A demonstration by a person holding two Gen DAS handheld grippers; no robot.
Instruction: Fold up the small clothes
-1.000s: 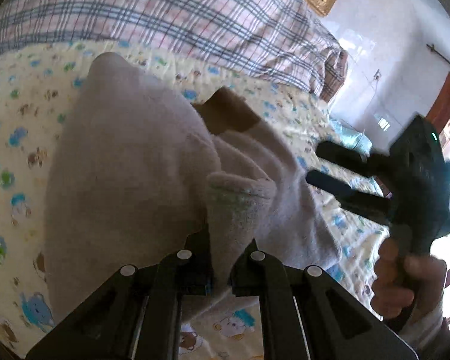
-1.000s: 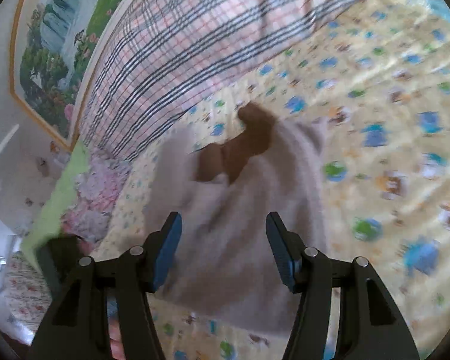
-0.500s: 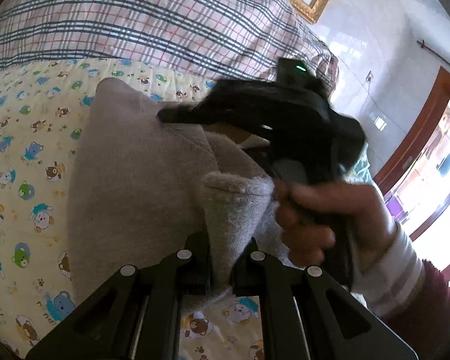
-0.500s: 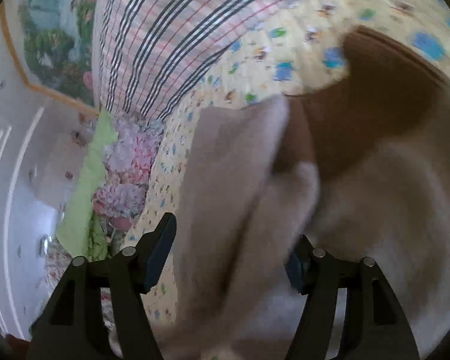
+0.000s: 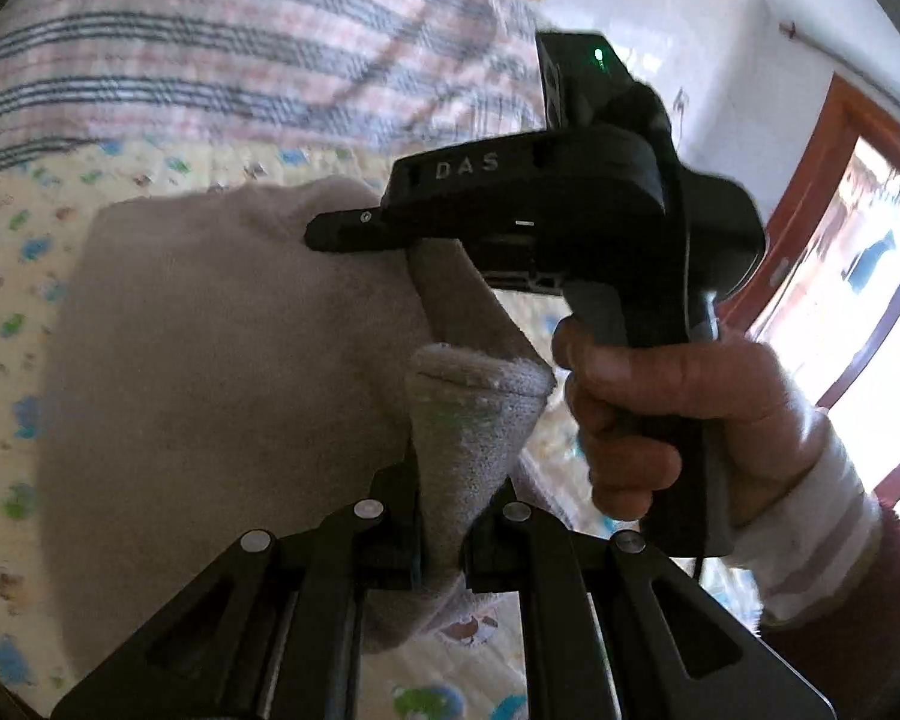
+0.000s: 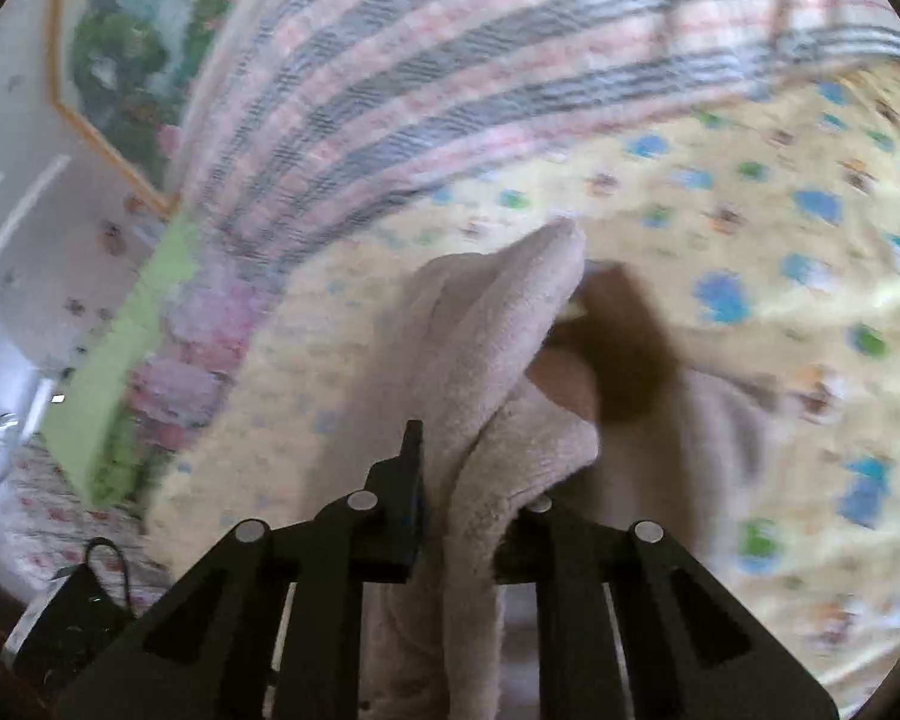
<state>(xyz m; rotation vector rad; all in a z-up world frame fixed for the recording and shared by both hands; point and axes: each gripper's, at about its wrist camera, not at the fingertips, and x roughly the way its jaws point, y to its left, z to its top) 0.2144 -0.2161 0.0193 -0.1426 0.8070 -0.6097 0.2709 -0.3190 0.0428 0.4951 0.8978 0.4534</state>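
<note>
- The garment [image 5: 210, 360] is a small beige-grey piece of soft, towel-like knit, with a dark brown panel [image 6: 624, 348] at one end; what kind of garment it is cannot be told.
- It lies over the yellow sheet [image 5: 6, 312] printed with small blue and green animals, part of it lifted off the bed by both grippers.
- In the left wrist view its broad body spreads at the left, and a pinched fold rises from the bottom centre of the frame toward the other gripper; in the right wrist view its long axis runs from the bottom centre up and to the right.
- The left gripper [image 5: 444, 546] is pressed closed on a thick fold of the garment, the cloth bunching out above its fingers.
- The right gripper [image 6: 468, 516] has just been closing, and its fingers now clamp a ridge of the same garment between them.
- In the left wrist view the right gripper's black body, with a green light lit, and the person's hand [image 5: 660, 408] on its handle cover the garment's right part.
- A pink and blue plaid blanket [image 5: 240, 48] lies beyond the garment on the bed.
- A gold-framed picture [image 6: 126, 42] hangs on the white wall.
- A wooden door frame [image 5: 828, 168] stands at the far right of the left wrist view.
</note>
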